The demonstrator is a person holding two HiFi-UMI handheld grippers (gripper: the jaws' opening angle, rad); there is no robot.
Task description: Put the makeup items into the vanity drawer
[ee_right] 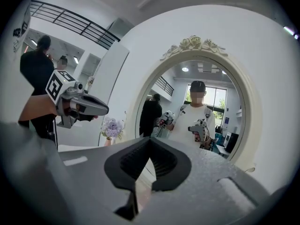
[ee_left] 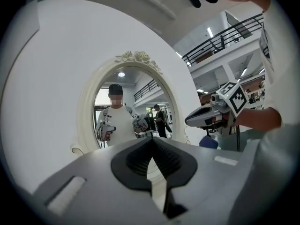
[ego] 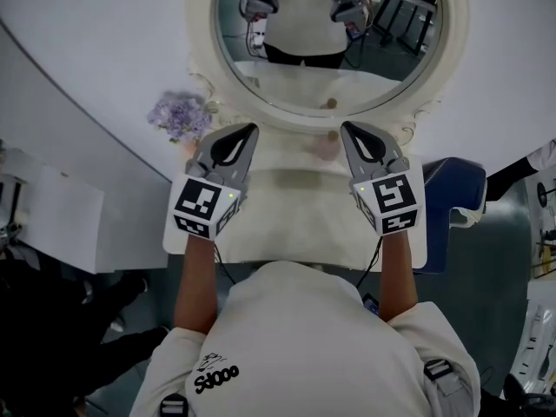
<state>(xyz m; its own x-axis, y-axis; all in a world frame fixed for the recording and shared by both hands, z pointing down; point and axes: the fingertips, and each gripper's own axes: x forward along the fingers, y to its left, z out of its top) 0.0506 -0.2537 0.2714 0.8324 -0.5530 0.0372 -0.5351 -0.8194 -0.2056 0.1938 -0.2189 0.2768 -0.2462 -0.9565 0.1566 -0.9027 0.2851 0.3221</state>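
Left gripper (ego: pixel 251 130): grey moulded plastic with a black-and-white marker cube at the rear. It is held level above the counter (ego: pixel 295 211), and its jaws are closed tip to tip with nothing between them (ee_left: pixel 151 140).
Right gripper (ego: pixel 346 128): of the same build. Its jaws are pressed fully together and empty (ee_right: pixel 150 140), and their ribbed black pads are seen meeting in a V.
Makeup item (ego: pixel 323 148): a small, round, pale pinkish thing is seen lying on the counter, below and between the two sets of jaws and nearer the right ones. It is too blurred to be named more closely.
Counter: smooth cream surface with rounded corners, underneath both jaws.
Oval mirror (ego: pixel 304 81): straight ahead of both jaws. It is set in a glossy cream frame crowned with carved roses (ee_right: pixel 194 43).
Flowers (ego: pixel 180 114): a soft lilac cluster, left of the left jaws beside the mirror frame.
Blue seat (ego: pixel 460 189): padded, to the right of the right jaws, past the counter edge.
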